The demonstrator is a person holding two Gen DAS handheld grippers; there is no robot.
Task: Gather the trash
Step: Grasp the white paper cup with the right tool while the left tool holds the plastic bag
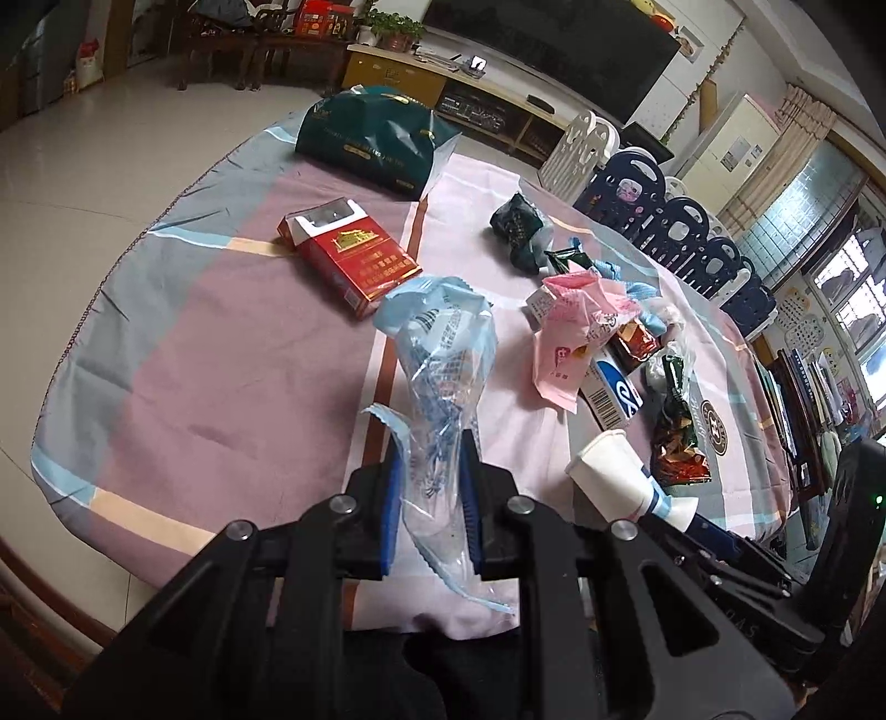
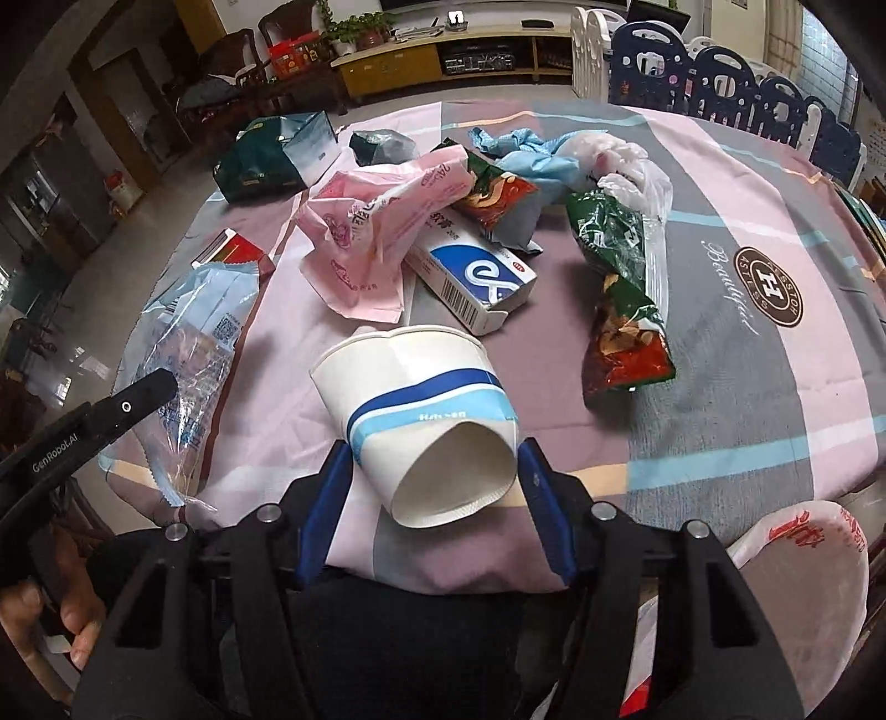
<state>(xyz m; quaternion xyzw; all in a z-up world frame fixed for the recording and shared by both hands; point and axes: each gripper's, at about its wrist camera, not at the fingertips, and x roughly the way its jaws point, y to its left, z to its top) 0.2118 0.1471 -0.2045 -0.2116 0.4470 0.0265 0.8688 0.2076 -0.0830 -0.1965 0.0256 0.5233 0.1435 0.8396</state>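
Left wrist: left gripper (image 1: 431,498) clamps one clear wrapper (image 1: 437,354); right gripper (image 2: 434,498) grips one paper cup (image 2: 421,410).

Looks like a home living room: big TV (image 1: 554,50) on a low cabinet (image 1: 443,83), potted plant (image 1: 393,27), kids' playpen fence (image 1: 664,221).

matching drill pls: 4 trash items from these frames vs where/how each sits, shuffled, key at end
Items:
1. paper cup
2. clear blue wrapper
3. red cigarette pack
4. blue-white box

States:
A. lid open, flat on the cloth
B. between the right tongs
C. partly under the pink bag
D. pinched in the left tongs

Pairs: 1-B, 2-D, 3-A, 4-C
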